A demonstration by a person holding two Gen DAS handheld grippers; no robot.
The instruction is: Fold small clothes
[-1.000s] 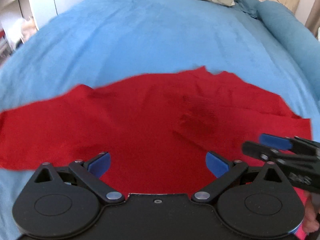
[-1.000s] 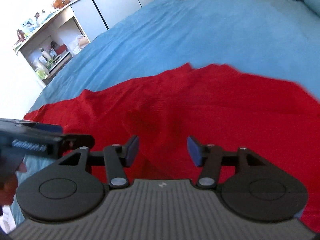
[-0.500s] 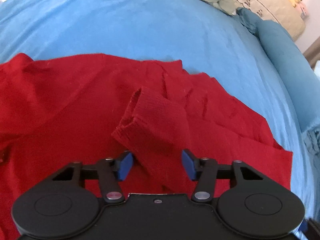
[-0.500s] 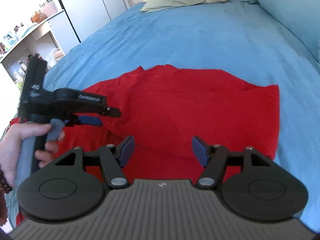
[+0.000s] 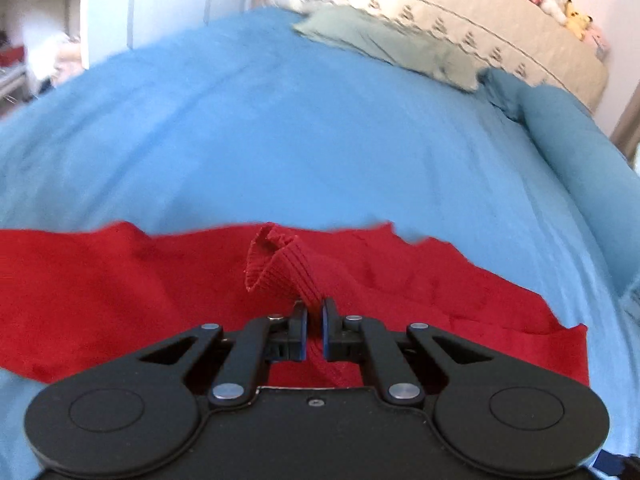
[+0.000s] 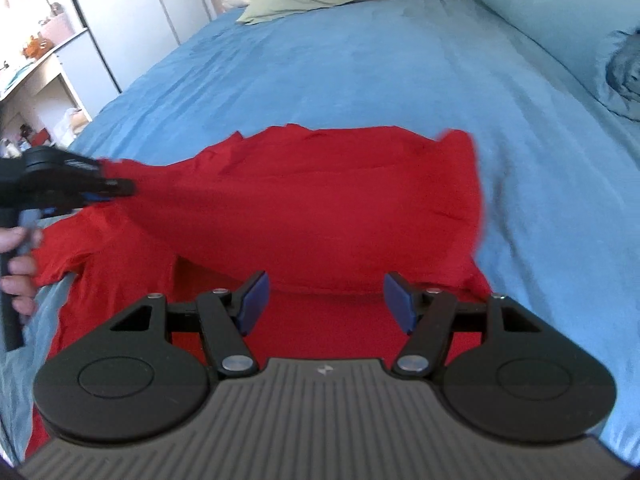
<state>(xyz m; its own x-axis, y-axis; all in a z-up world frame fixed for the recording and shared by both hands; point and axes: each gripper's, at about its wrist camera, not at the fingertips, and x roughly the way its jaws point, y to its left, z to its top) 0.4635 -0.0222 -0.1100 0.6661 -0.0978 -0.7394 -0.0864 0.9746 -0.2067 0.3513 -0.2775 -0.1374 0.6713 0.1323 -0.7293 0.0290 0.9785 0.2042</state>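
On the blue bed [image 6: 360, 64], near its front edge, red sweater [image 6: 320, 200] lies mostly spread, barely folded; most folding left. Left gripper [image 5: 314, 320] pinches the ribbed sleeve cuff [image 5: 276, 264], lifted above the body. Right gripper [image 6: 325, 300] spread, holding nothing, hovering just over the sweater's near part.
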